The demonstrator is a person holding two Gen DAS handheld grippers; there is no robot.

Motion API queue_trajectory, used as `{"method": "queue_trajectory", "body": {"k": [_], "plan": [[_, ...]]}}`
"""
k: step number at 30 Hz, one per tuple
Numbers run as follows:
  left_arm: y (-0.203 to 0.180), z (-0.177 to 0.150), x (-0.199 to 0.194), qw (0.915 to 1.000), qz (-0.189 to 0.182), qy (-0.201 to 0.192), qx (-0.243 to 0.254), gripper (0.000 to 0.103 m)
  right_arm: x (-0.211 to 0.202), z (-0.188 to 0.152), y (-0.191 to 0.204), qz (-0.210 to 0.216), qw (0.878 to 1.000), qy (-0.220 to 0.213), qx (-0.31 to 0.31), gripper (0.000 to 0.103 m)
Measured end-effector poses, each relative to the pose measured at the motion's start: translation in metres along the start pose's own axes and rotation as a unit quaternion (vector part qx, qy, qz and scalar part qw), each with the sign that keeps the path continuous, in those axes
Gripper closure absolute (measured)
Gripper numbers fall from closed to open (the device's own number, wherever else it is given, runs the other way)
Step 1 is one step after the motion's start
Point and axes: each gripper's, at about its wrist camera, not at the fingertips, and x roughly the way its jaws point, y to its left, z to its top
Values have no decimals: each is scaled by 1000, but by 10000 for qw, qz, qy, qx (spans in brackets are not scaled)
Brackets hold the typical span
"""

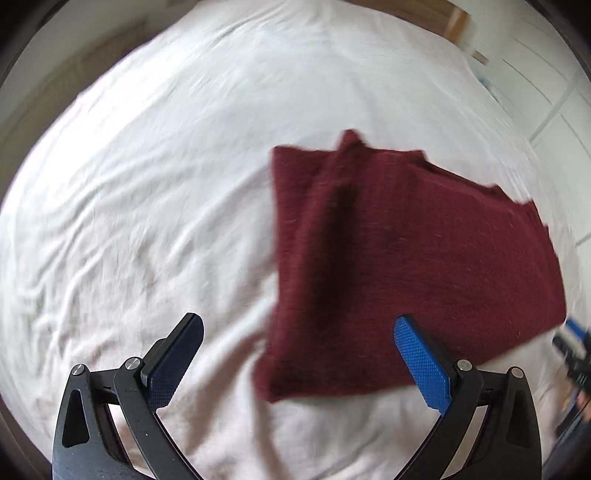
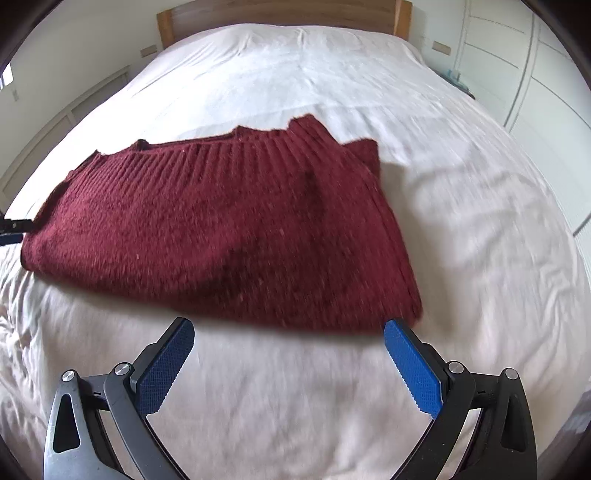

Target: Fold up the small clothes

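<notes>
i see the folded sweater (image 2: 221, 229) lying on the bed (image 2: 461, 221). my left gripper (image 1: 299, 354) and right gripper (image 2: 288, 354) both hover with jaws wide apart, holding nothing.

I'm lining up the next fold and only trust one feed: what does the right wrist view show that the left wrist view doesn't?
Right wrist only: the sweater's ribbed neckline, the wooden headboard, and the right gripper with jaws open, empty. Left wrist only: the left gripper, jaws open and empty, beside the sweater's near corner. Both: the dark red sweater lying folded on the white bedsheet, held by neither gripper.
</notes>
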Motion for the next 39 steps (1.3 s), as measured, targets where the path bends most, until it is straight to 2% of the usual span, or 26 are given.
{"method": "queue_trajectory", "body": {"k": [2,6,10,15,17,19,20,22,25,30,34,39], "plan": [[14,2,12,9987,-398,144,-301,1,-2,-7,-3,-27,10000,60,59,0],[18,4,37,9952,-695,447,-515,1,-3,-15,-10,-107,9997,181,98,0],[10,6,58,9955,-614,607,-399,1,-2,-18,-12,-163,9995,234,114,0],[2,4,64,9958,-572,655,-276,3,-2,-17,-15,-172,9995,222,168,0],[-2,3,63,9953,-668,668,-191,21,-2,-15,-16,-176,9994,202,220,0],[-13,5,60,9937,-896,671,-46,60,-3,-15,-18,-176,9993,195,269,0],[-19,7,59,9928,-972,696,15,64,-4,-15,-19,-171,9992,186,306,0],[-29,9,59,9940,-831,684,179,71,-5,-15,-20,-161,9991,202,342,0],[-37,11,49,9948,-737,675,217,77,-9,-15,-23,-142,9991,198,349,0],[-51,21,11,9961,-692,424,332,79,-19,-10,-36,-187,9987,146,455,0],[-86,37,-29,9943,-873,223,574,80,-31,-2,-52,-279,9978,69,590,0],[-136,54,-57,9908,-934,85,971,82,-56,8,-76,-285,9967,-196,731,0]]}}
